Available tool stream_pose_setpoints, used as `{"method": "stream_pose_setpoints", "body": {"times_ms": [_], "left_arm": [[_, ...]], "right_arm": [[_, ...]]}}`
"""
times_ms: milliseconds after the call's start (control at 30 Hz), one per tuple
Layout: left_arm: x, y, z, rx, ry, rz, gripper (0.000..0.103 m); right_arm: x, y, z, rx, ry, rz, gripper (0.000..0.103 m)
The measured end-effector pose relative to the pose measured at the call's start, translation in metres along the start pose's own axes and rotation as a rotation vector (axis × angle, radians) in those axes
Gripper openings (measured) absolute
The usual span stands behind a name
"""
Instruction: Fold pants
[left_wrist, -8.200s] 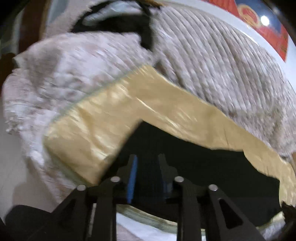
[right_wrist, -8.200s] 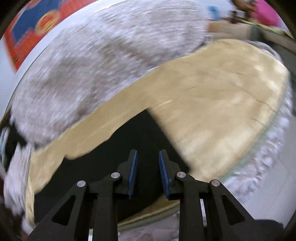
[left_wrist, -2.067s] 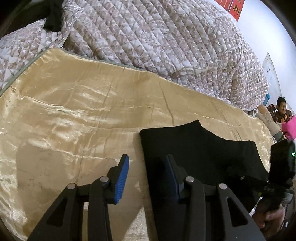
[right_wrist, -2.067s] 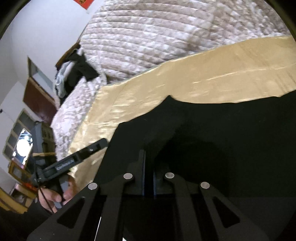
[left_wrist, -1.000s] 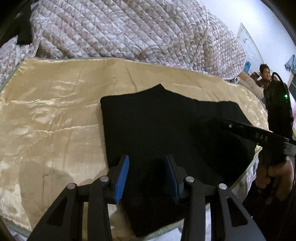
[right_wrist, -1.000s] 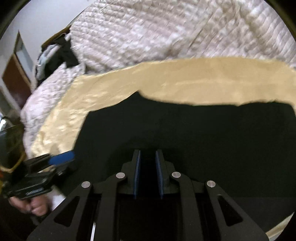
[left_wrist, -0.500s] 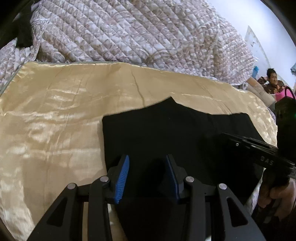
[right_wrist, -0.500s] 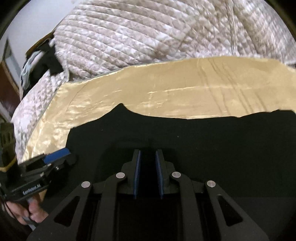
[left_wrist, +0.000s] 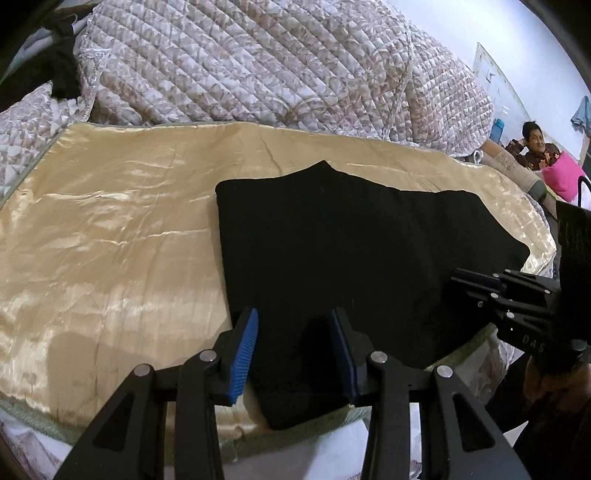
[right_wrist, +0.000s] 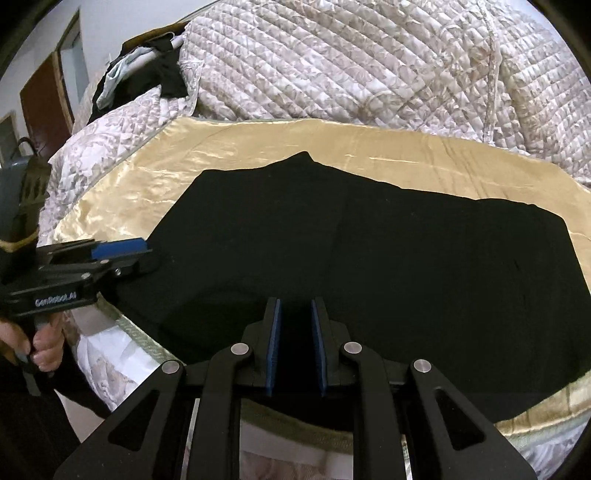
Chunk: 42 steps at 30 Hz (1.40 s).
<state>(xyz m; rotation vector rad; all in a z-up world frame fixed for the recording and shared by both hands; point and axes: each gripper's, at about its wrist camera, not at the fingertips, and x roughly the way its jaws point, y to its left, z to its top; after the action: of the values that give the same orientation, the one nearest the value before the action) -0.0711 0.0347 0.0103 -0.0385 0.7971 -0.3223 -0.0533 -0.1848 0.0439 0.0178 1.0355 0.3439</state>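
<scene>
The black pants (left_wrist: 351, 240) lie folded flat into a broad rectangle on the gold satin cover (left_wrist: 110, 240). My left gripper (left_wrist: 293, 321) hovers open over their near left corner, blue pads well apart and nothing between them. In the right wrist view the pants (right_wrist: 369, 240) fill the middle. My right gripper (right_wrist: 295, 306) hangs over their near edge with a narrow gap between its pads, empty. Each gripper shows in the other's view: the right gripper (left_wrist: 476, 280) at the pants' right side, the left gripper (right_wrist: 122, 251) at their left corner.
A quilted floral bedspread (right_wrist: 369, 66) is heaped behind the gold cover (right_wrist: 406, 162). Dark clothes (right_wrist: 147, 70) lie at the back left. The bed's near edge (right_wrist: 122, 328) runs just under both grippers. A person (left_wrist: 532, 144) sits far right beside a pink item (left_wrist: 565, 177).
Both grippers have drawn back a little toward the bed's near edge, so more of the pants shows. The pants lie still. Neither gripper's jaws have changed.
</scene>
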Motion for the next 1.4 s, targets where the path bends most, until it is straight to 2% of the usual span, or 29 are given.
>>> {"method": "stream_pose_setpoints", "body": {"times_ms": [367, 500, 567, 667, 767, 900, 933, 967, 1033, 1133, 1233, 1333, 1400], "left_arm": [[-0.004, 0.000, 0.002, -0.025, -0.008, 0.006, 0.043], [-0.012, 0.005, 0.010, -0.056, -0.048, 0.008, 0.043], [-0.009, 0.005, 0.010, -0.059, -0.040, 0.005, 0.043], [0.002, 0.001, 0.006, -0.036, 0.010, 0.006, 0.043], [0.002, -0.003, 0.005, -0.011, 0.011, 0.020, 0.043], [0.001, 0.001, 0.007, -0.038, 0.007, 0.009, 0.043], [0.001, 0.001, 0.007, -0.039, 0.006, 0.010, 0.043], [0.002, 0.001, 0.008, -0.041, 0.007, 0.011, 0.043], [0.003, 0.000, 0.008, -0.042, 0.007, 0.013, 0.043], [0.003, 0.001, 0.008, -0.041, 0.008, 0.011, 0.043], [0.004, 0.001, 0.008, -0.040, 0.007, 0.011, 0.043], [0.004, 0.002, 0.009, -0.038, 0.007, 0.012, 0.043], [0.005, 0.001, 0.009, -0.035, 0.008, 0.012, 0.043]], "right_arm": [[-0.013, -0.004, -0.007, 0.051, -0.012, 0.008, 0.019], [-0.027, -0.011, -0.006, 0.083, -0.065, -0.007, 0.019], [-0.028, -0.009, -0.005, 0.080, -0.068, -0.003, 0.019], [-0.015, -0.005, -0.008, 0.055, 0.000, -0.011, 0.019], [-0.019, -0.013, -0.006, 0.095, -0.017, -0.009, 0.019], [-0.029, -0.045, -0.006, 0.228, -0.063, -0.068, 0.021], [-0.033, -0.054, -0.007, 0.269, -0.080, -0.080, 0.032], [-0.039, -0.065, -0.007, 0.311, -0.103, -0.093, 0.050], [-0.051, -0.084, -0.007, 0.377, -0.156, -0.122, 0.062], [-0.078, -0.118, -0.011, 0.495, -0.269, -0.217, 0.062], [-0.101, -0.159, -0.028, 0.689, -0.356, -0.312, 0.062], [-0.103, -0.186, -0.051, 0.874, -0.341, -0.301, 0.062], [-0.100, -0.189, -0.058, 0.908, -0.322, -0.302, 0.062]]}}
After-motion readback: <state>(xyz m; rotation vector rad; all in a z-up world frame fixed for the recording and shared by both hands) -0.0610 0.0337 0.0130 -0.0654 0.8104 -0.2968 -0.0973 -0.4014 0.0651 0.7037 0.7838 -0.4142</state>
